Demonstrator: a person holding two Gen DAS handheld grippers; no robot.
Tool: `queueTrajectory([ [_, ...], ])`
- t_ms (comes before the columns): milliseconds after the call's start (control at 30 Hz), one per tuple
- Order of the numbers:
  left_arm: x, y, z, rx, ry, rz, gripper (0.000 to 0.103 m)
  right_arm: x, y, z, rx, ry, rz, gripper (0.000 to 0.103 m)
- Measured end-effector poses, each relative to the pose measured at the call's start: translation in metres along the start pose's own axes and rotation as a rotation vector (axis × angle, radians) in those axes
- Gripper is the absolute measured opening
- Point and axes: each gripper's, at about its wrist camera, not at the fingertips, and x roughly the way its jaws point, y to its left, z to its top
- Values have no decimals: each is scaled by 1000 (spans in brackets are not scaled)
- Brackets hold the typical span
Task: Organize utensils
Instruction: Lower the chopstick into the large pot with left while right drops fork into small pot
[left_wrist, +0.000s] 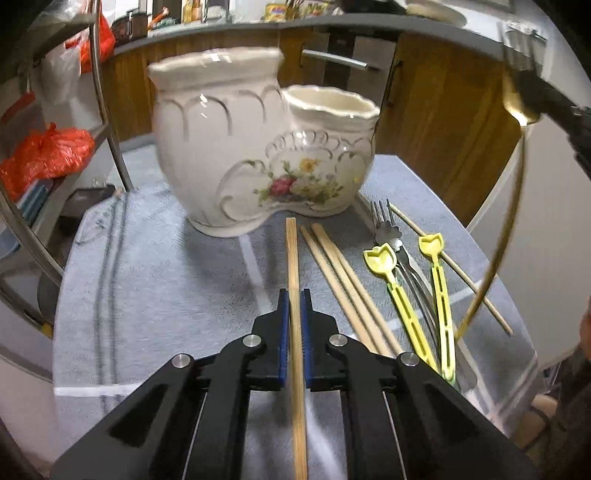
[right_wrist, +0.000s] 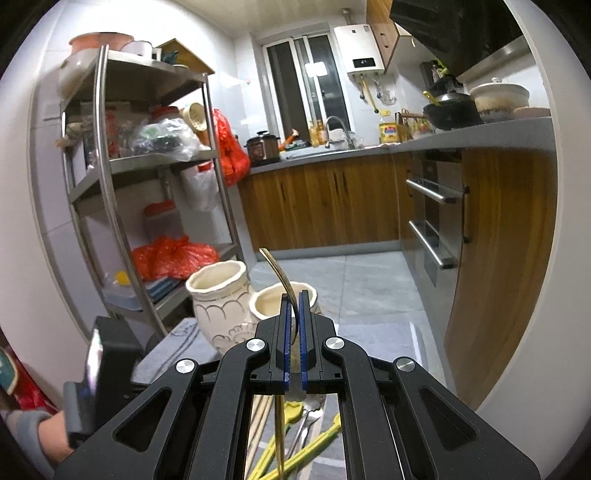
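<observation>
Two grippers hold utensils: left gripper jaws clamped on a chopstick, right gripper jaws clamped on a gold utensil, near the holder

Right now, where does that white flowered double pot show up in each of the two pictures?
Left wrist view: the ceramic holder fills the upper middle, standing on the grey cloth straight ahead of the left gripper.
Right wrist view: the same holder sits low, left of centre, partly hidden behind the right gripper.
Shared landmark: the red plastic bag on the metal rack's lower shelf.
</observation>
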Motion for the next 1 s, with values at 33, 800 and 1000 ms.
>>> queueTrajectory([
  [33,-7,5,-1,14,-28,-17,6,0,1,1,-1,1,1,4],
  [800,-106,36,99,75,-576,-156,6,16,11,89,56,-218,-71,4],
  [1000,-90,49,156,0,-644,-140,6,37,0,103,106,-289,-86,4],
])
